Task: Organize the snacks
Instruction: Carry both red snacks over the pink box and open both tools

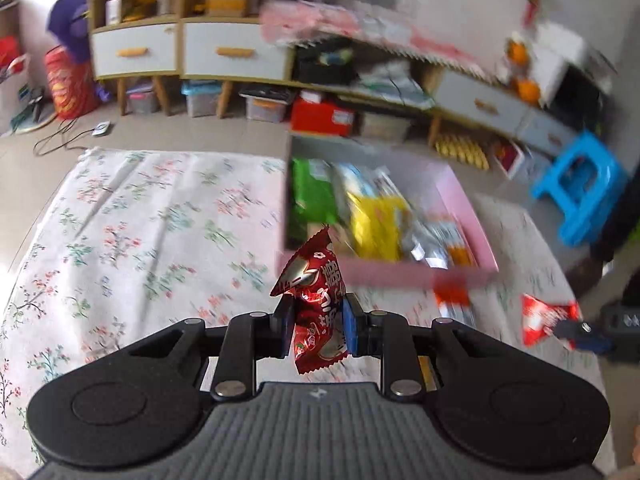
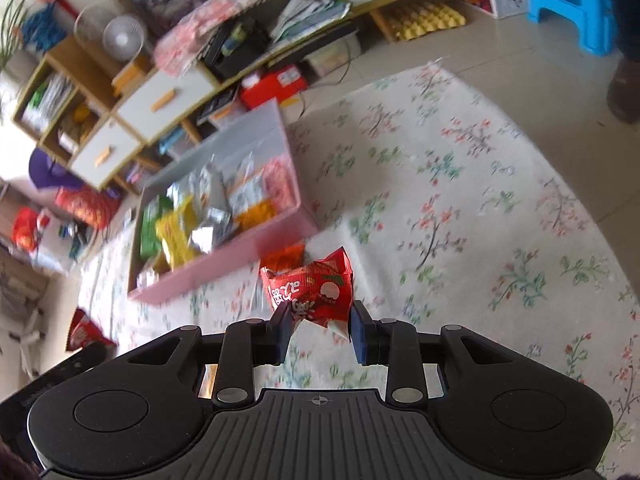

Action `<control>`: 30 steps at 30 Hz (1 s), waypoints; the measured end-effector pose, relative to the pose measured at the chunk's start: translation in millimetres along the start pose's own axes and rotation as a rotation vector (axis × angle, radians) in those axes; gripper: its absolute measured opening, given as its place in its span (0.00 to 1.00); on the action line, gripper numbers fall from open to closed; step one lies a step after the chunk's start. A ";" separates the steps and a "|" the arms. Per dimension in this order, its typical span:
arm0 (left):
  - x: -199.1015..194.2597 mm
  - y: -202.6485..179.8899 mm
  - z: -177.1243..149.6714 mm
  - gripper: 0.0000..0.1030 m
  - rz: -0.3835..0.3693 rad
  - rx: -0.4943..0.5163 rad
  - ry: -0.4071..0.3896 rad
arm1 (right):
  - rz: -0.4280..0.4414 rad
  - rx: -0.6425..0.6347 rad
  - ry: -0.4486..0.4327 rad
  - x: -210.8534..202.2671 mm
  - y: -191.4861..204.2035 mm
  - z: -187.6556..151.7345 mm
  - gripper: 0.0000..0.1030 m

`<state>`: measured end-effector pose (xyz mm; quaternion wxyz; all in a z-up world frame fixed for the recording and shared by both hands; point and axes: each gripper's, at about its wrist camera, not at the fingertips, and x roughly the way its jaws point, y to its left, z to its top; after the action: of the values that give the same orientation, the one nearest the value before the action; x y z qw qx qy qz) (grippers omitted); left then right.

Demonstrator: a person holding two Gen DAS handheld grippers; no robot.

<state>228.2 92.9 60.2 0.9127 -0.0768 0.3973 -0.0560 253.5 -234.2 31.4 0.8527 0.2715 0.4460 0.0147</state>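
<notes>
1. Holding one snack each, both grippers hang above the flowered cloth [image 1: 152, 216], short of the pink box [image 1: 384, 276].
2. Left gripper [image 1: 316, 326]: its jaws stand narrow, pinched on a red candy packet [image 1: 318, 300] that stands upright between the pads, with its top corner poking up in front of the box's near wall.
3. Right gripper [image 2: 320, 330]: narrow too, but it catches only the lower edge of its red wrapper [image 2: 312, 290], and most of the packet juts out ahead of the fingertips.
4. The box is already crowded with a green bag [image 1: 312, 196], a yellow bag [image 1: 378, 220] and silver sachets; an orange packet [image 2: 286, 256] lies on the cloth just outside the near wall.
5. Risks, as I judge them:
   - The right wrapper is glossy and held by a thin margin, so a quick swing could let it slip out onto the cloth.
   - A low approach could snag either packet on the near wall.
   - Dropped on the heaped bags, a candy could slide back over the rim.
   - Both grippers converge on one box, so they could bump.
</notes>
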 end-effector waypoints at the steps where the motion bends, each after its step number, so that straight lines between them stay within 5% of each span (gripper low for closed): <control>1: 0.9 5.4 3.4 0.22 -0.007 -0.022 -0.008 | 0.001 0.021 -0.012 -1.9 -4.1 4.5 0.29; 6: 10.3 15.2 11.8 0.22 -0.084 -0.086 -0.046 | -0.016 0.091 -0.038 4.9 -20.5 23.7 0.29; 17: 42.6 -24.1 35.9 0.22 -0.152 0.019 -0.054 | -0.012 0.148 -0.060 42.6 -11.6 56.9 0.29; 25: 79.0 -44.3 50.8 0.22 -0.210 0.024 -0.010 | 0.101 0.321 -0.045 77.0 -9.9 74.9 0.29; 30: 93.1 -61.0 57.3 0.22 -0.227 0.026 -0.006 | 0.181 0.317 -0.127 87.7 11.9 85.7 0.30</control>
<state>330.8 23.2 43.3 0.9026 -0.1098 0.3827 -0.1638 374.7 -239.2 9.9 0.8209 0.4418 0.3619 0.0040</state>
